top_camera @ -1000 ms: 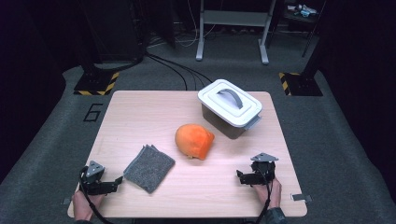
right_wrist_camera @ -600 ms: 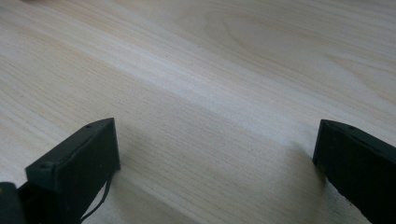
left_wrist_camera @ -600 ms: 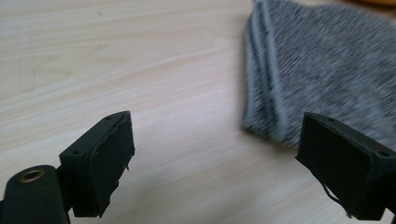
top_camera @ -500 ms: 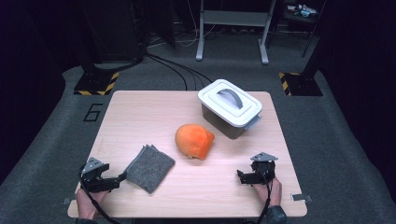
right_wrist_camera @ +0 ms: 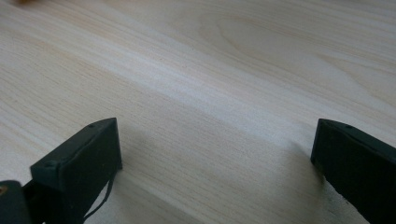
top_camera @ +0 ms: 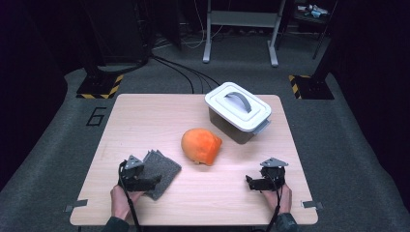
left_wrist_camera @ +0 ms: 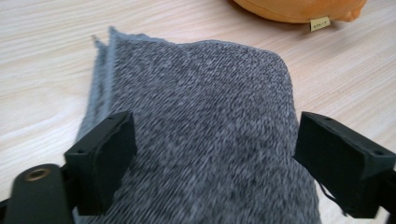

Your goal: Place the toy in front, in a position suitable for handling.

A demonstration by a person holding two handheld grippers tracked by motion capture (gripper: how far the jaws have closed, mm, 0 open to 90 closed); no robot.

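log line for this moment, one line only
left gripper: open, jaws astride grey knit cloth | right gripper: open over bare table | cloth: flat, not gripped

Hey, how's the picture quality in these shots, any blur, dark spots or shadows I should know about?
High view: the wooden table is evenly lit and the floor around it falls off into dark. Left gripper view: the grey cloth smears into blur close to the jaws and is sharper at its far edge. Right gripper view: soft shadows lie beside each jaw on the wood, and the grain stays sharp.
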